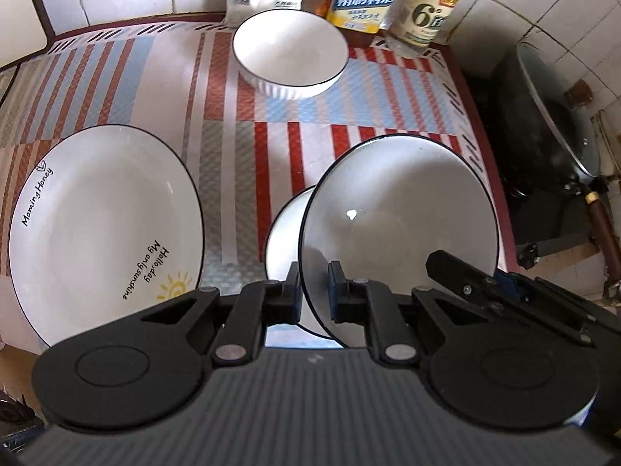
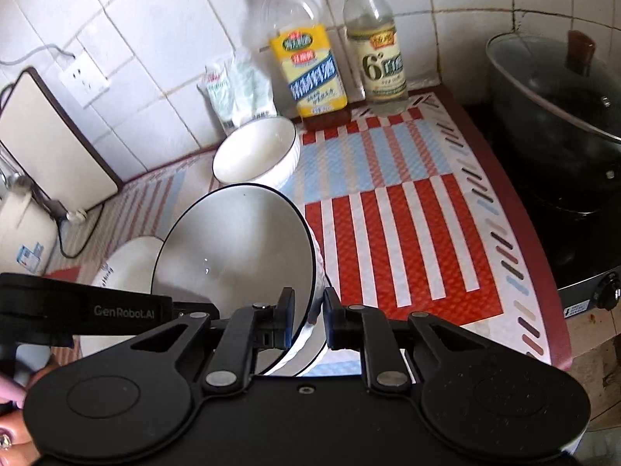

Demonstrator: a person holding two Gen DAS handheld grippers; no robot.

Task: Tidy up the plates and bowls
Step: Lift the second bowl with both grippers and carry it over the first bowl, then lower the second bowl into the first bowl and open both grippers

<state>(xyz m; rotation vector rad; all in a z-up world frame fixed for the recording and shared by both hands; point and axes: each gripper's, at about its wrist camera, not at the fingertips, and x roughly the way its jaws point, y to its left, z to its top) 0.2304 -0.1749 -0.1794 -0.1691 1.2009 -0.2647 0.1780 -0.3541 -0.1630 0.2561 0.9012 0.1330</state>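
Both grippers grip one white black-rimmed bowl (image 1: 399, 217), lifted and tilted above the striped mat. My left gripper (image 1: 314, 291) is shut on its near-left rim. My right gripper (image 2: 306, 318) is shut on its right rim; the bowl also shows in the right wrist view (image 2: 236, 244). A second white dish (image 1: 285, 233) lies under it, partly hidden. A large plate with "Morning Honey" lettering (image 1: 101, 229) lies at the left. A smaller ribbed white bowl (image 1: 291, 54) stands upright at the back, also in the right wrist view (image 2: 256, 153).
Two bottles (image 2: 306, 62) (image 2: 374, 46) and a white packet (image 2: 240, 93) stand against the tiled wall. A lidded black pot (image 2: 559, 101) sits on a stove to the right of the mat. A cutting board (image 2: 50, 143) leans at the left wall.
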